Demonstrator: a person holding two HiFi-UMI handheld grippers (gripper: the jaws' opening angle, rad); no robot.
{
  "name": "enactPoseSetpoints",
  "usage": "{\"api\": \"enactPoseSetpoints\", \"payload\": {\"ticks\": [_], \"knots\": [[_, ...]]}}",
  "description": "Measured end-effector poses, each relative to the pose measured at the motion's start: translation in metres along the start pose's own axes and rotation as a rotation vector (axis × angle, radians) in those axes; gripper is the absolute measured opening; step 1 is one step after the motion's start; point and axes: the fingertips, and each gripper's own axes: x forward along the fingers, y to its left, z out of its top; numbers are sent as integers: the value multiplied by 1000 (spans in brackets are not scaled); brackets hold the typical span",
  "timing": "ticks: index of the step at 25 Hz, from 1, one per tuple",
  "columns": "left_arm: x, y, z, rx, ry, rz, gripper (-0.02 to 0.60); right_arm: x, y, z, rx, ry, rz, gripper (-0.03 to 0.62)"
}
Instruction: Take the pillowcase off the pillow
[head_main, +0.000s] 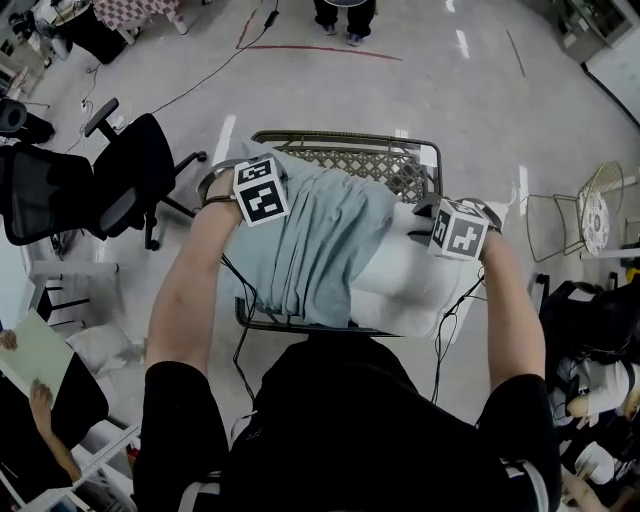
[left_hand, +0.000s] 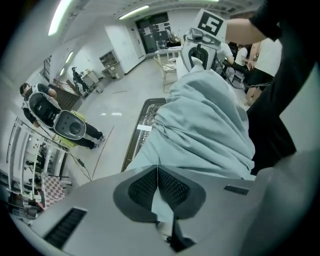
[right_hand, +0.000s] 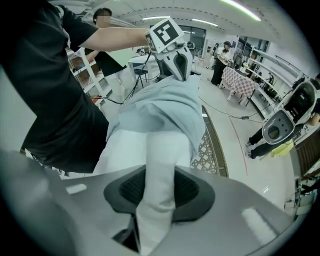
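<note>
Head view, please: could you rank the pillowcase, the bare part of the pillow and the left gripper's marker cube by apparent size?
1. pillowcase, largest.
2. pillow, bare white part, somewhat smaller.
3. left gripper's marker cube, smallest, though nearest the camera.

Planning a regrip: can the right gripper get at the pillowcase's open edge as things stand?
Probably not yet: the right gripper is shut on the white pillow and must let go first. Otherwise the way looks free; the pillowcase edge lies just past its jaws, nothing between.
</note>
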Motion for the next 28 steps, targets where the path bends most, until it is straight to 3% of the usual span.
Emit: {"api": "enactPoseSetpoints", "payload": {"ticks": [3,8,15,17,20,22,25,27,28], "knots": [[2,6,-15,17,35,46,6,2,-7,-7,52,-23,-11,137],[-1,18,-42,-21,53,61,6,5,-22,-15,120,-82,5,133],[2,43,-86,-39,234,193,6,11,-37,-17,131,-114,34,131],[4,42,-65,-26,196,204,8,12,-36,-16,99,-75,37,130],[-1,29,12,-122,-93,92,63,14,-37,-16,67,-44,37,132],[-1,19,58,-114,-213,20,89,15,-38,-14,63,-51,40,130],[21,5,93,-51,-214,-40,114,14,-37,-11,53,-63,46,130],[42,-1,94,-11,-134,-46,113,11,-36,-8,42,-75,45,130],[51,-2,89,15,-83,-33,83,11,-37,-7,38,-80,43,130]]}}
